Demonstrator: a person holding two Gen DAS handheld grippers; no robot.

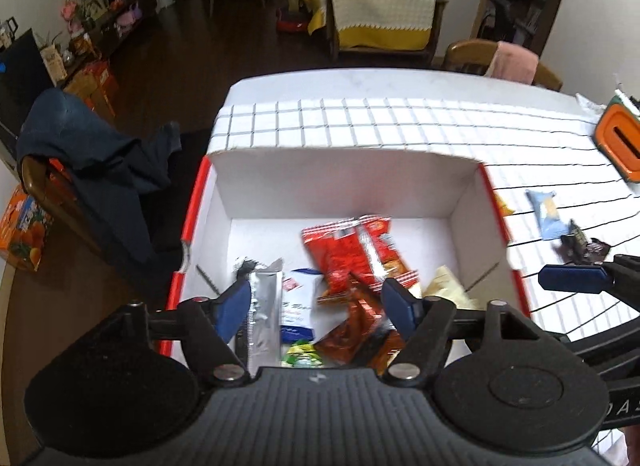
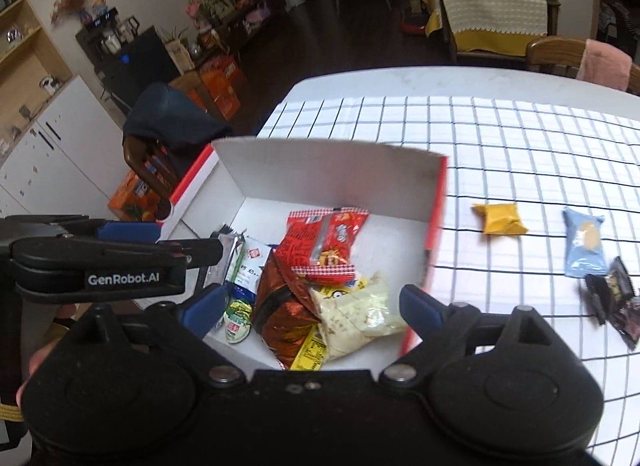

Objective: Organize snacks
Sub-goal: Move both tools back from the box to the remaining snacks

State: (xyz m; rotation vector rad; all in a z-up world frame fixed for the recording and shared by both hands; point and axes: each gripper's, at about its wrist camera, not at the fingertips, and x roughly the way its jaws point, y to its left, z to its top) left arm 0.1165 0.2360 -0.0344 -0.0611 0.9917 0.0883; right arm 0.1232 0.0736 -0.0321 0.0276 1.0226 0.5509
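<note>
White table (image 2: 400,83) with a black-grid tablecloth (image 2: 520,137) over most of it. On the cloth: a red-and-white cardboard box (image 2: 320,169) at the left edge, then to its right a yellow snack packet (image 2: 500,218), a light blue cookie packet (image 2: 585,242), dark wrapped snacks (image 2: 612,294), and an orange-and-green object (image 1: 618,141) farther off.

Box (image 2: 332,173): white inside, red outside, open-topped, on the checked cloth.
In box: red checked-edge packet (image 2: 324,244) on top; copper foil pack (image 2: 280,306); cream pouch (image 2: 360,314); silver sachet (image 1: 262,306); white-blue packet (image 1: 298,306); small green item (image 2: 238,316).
Outside box: yellow packet (image 2: 500,218), pale blue packet (image 2: 584,246), dark wrappers (image 2: 612,294), lying flat, apart.
</note>
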